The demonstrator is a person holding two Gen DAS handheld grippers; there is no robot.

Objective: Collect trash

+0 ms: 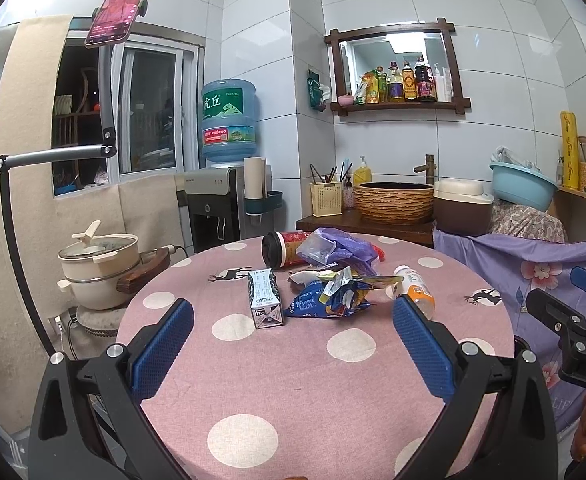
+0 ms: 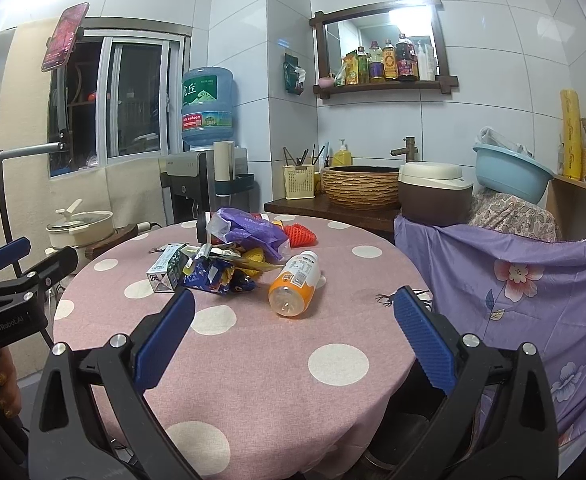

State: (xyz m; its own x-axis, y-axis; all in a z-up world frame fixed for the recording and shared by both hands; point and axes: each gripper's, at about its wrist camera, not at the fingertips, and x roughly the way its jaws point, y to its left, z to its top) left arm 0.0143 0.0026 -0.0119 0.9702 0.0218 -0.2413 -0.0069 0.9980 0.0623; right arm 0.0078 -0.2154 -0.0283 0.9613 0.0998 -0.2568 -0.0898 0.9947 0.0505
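1. The left wrist view looks forward over the near edge of the round surface (image 1: 293, 380), between the open fingers of the left tool (image 1: 293, 344), toward the tiled corner.
2. The right wrist view does likewise from further right, through the right tool (image 2: 295, 344).
3. Both share the trash pile (image 1: 333, 280) and the sink (image 1: 393, 200); each shows the other tool at its edge.

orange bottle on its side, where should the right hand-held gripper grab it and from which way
Probably across the labelled middle of the orange bottle, coming from above. It lies flat on the table, base toward the right hand-held gripper, its open jaws wider than the body. The round sides are clear; the wrappers lie apart to its left.
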